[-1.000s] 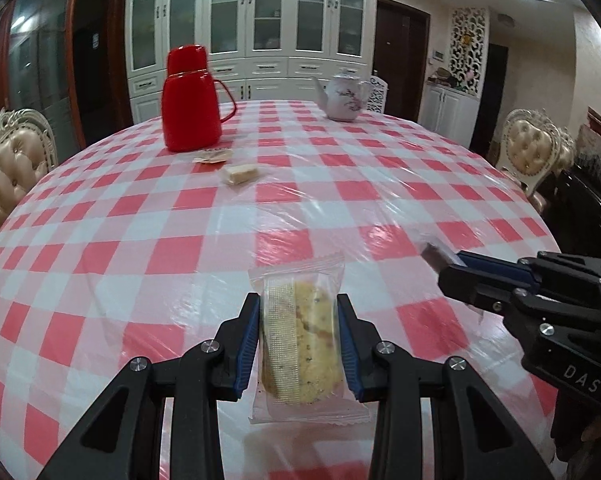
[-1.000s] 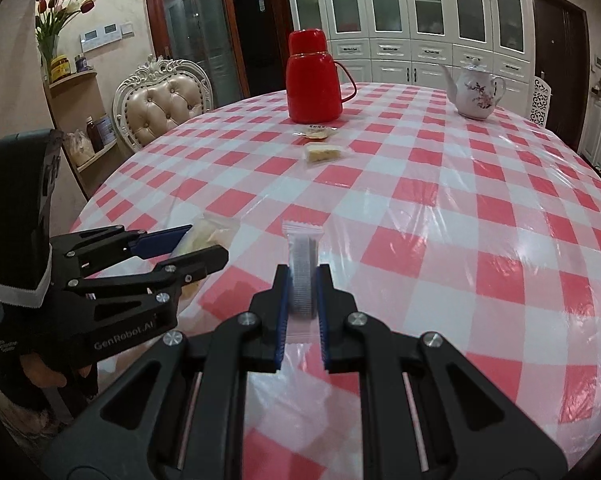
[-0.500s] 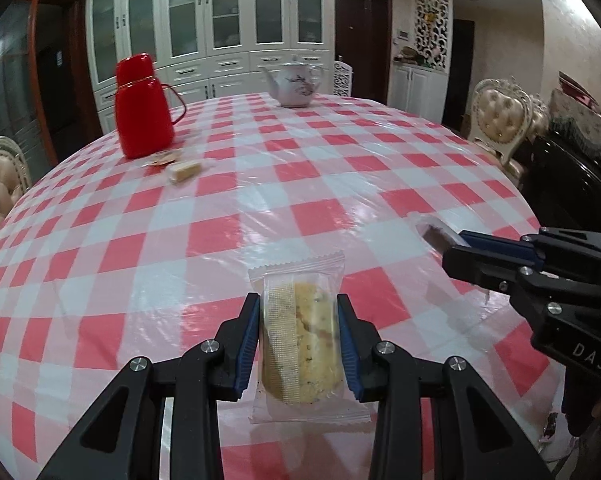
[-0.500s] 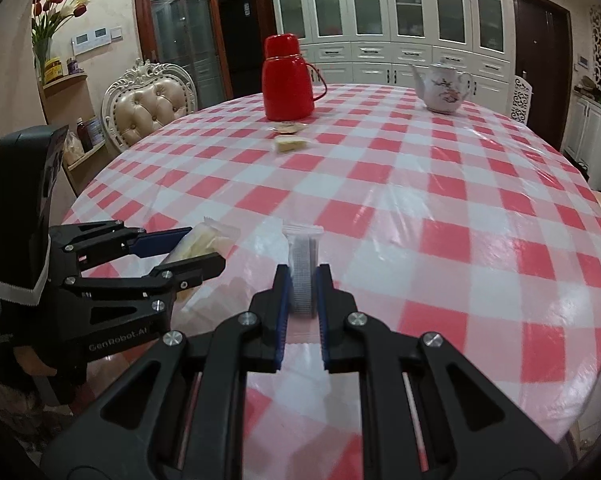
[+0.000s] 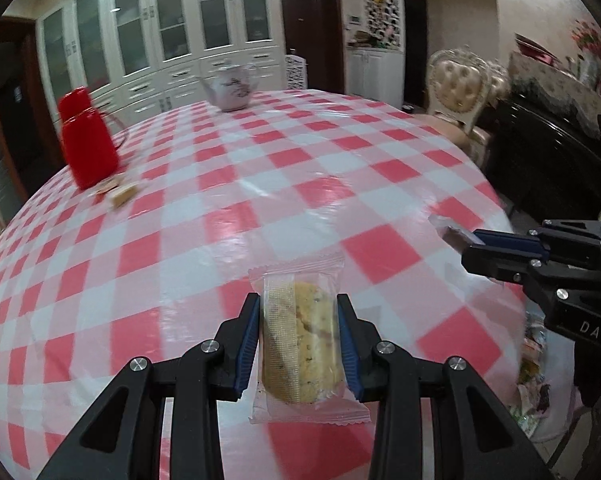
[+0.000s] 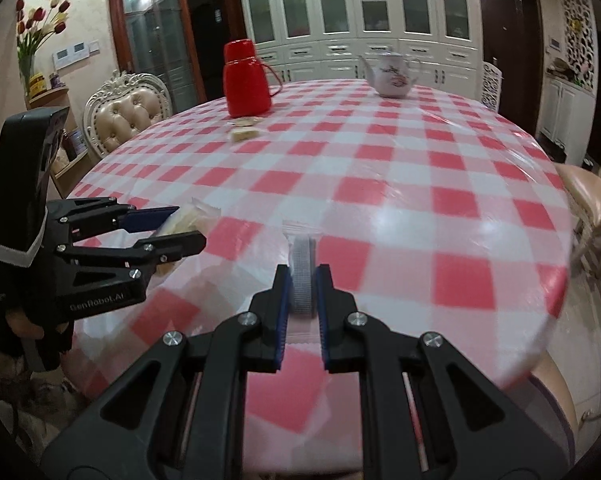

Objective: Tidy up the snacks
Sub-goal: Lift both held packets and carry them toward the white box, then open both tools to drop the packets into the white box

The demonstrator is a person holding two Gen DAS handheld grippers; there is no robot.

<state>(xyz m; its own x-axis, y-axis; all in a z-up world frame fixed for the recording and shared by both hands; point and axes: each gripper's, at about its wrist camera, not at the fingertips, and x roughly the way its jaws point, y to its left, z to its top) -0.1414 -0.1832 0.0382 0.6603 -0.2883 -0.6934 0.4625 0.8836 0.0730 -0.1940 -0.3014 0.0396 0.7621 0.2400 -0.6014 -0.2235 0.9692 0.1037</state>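
Clamping a clear-wrapped cookie [image 5: 298, 344] between its blue pads, the left gripper [image 5: 298, 346] is held above the near edge of the round bench [image 5: 260, 184], which is covered in a red-and-white checked cloth under clear plastic. The cookie packet stands lengthwise between the jaws, its crimped ends sticking out front and back. A narrow grey snack packet [image 6: 301, 276] is pinched edge-on by the right gripper [image 6: 302, 300], whose jaws are closed tightly on it, likewise over the near part of the bench. Each gripper is seen at the side of the other's view. Far across the cloth, a small yellowish snack [image 6: 245, 134] and a flat wrapper [image 6: 246, 121] are seen just beside a red thermos jug [image 6: 246, 80]. A white floral teapot [image 6: 390, 76] stands well apart from them.
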